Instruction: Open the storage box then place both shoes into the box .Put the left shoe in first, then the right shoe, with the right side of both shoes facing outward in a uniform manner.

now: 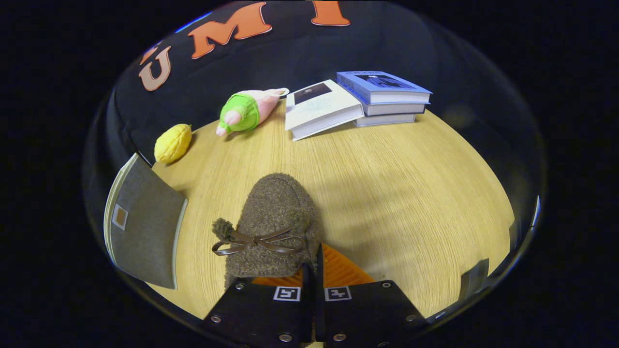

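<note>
— So, what is the hand-held gripper (313, 263) doing right now?

— Its two fingers stand almost together, pinched on the heel rim of a fuzzy brown shoe (273, 217), as far as I can judge. The shoe's toe points away, toward the far side of the tabletop (411, 183), and its little brown bow (258, 241) sits just ahead of the fingers.

— Why hold it by the heel?

— I'd guess the thin collar is the easiest part for narrow fingers to bite, and it lets the shoe be carried level toward the box.

— Where's the box?

— That grey flap (142, 224) to the near left looks like its opened lid; I can't tell more than that.

— And the rest of the room?

— Pale wood grain, with a yellow toy fruit (172, 143) and a green-and-pink plush (246, 111) at the far left, stacked books (382, 96) far right, black cloth wall behind.
</note>
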A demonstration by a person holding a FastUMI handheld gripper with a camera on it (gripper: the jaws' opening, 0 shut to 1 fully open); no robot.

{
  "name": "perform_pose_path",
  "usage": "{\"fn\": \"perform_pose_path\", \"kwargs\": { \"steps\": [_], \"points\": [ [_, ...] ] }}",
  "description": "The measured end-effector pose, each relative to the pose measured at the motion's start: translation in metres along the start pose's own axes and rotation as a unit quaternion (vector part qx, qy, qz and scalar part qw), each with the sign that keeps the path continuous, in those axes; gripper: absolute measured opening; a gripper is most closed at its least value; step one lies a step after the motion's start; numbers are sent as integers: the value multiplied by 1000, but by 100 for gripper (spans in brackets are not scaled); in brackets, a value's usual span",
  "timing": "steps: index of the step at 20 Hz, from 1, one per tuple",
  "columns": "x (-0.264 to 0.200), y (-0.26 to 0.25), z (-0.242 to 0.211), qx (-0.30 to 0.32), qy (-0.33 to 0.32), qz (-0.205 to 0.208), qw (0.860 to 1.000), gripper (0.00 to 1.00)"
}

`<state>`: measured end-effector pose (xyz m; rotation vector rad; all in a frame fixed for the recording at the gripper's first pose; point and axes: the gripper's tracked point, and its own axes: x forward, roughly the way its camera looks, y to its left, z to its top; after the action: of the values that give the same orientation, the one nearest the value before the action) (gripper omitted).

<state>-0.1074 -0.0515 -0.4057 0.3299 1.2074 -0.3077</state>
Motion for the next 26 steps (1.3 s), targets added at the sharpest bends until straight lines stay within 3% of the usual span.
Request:
{"fn": "perform_pose_path", "kwargs": {
  "steps": [12, 21, 26],
  "points": [
    [-75, 147, 56, -25, -47, 109, 993, 4],
    [-111, 259, 65, -40, -38, 199, 979, 4],
    [-113, 302, 59, -31, -16, 226, 973, 4]
  ]
}}
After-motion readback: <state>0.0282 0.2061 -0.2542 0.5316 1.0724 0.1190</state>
